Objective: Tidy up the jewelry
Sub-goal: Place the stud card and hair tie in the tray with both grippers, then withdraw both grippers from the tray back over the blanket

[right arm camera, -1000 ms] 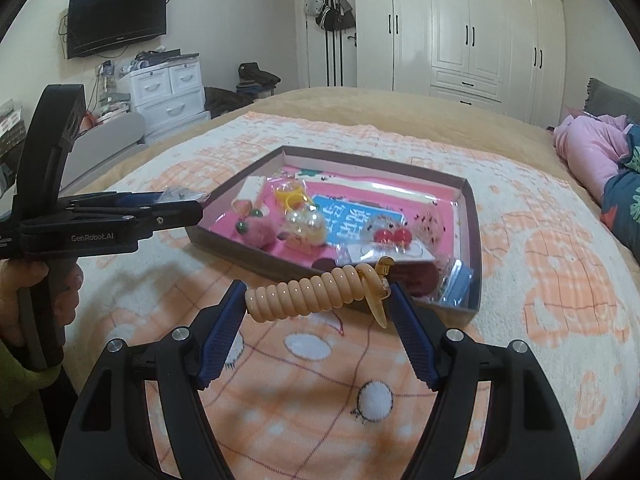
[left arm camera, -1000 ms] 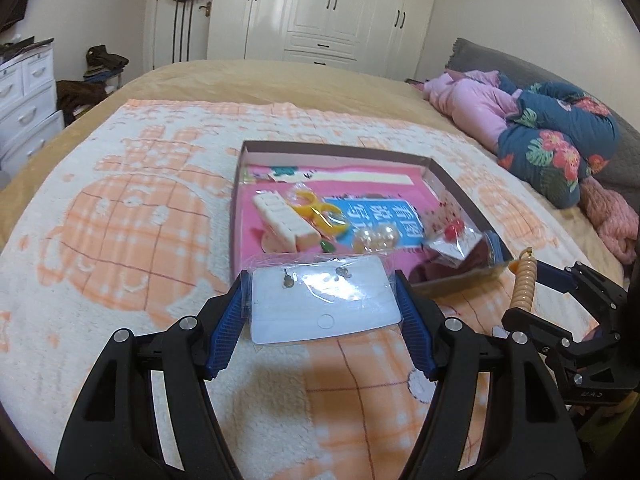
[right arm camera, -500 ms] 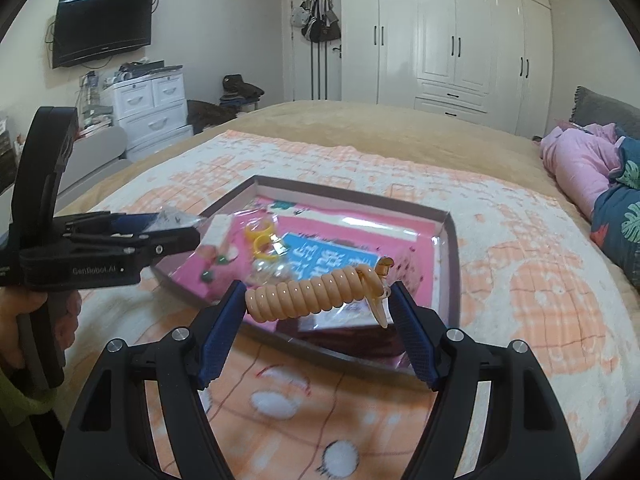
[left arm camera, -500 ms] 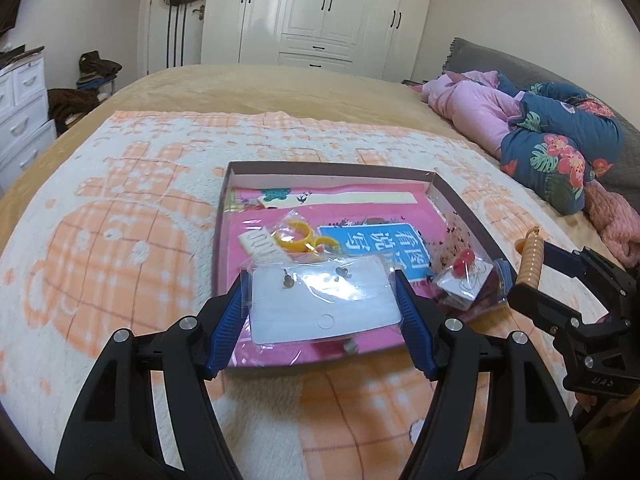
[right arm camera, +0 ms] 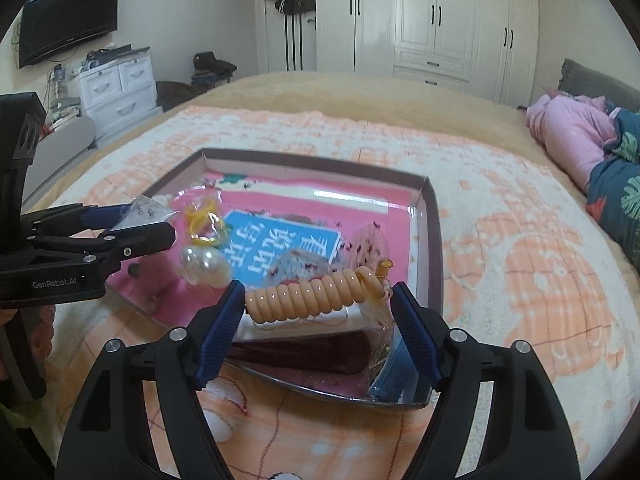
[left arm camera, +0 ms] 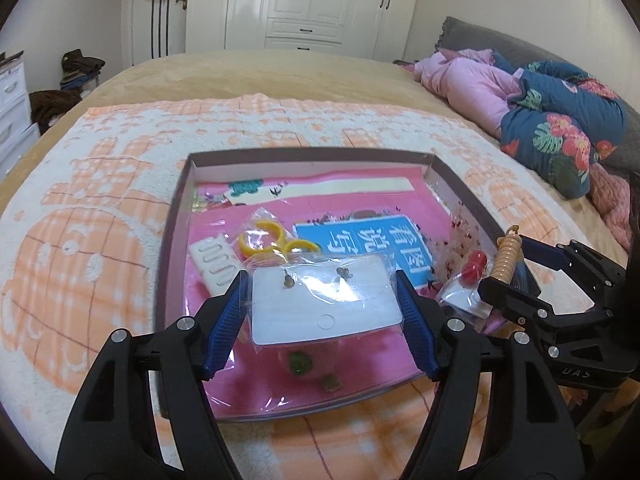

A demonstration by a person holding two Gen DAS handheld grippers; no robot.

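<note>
The left gripper [left arm camera: 322,300] pinches an earring card [left arm camera: 324,304] in a clear bag between its fingers, above the near part of the box [left arm camera: 172,240] on the bed. The right gripper [right arm camera: 318,300] clamps a coil tie [right arm camera: 308,296] – it hangs over the box's near right corner.
</note>
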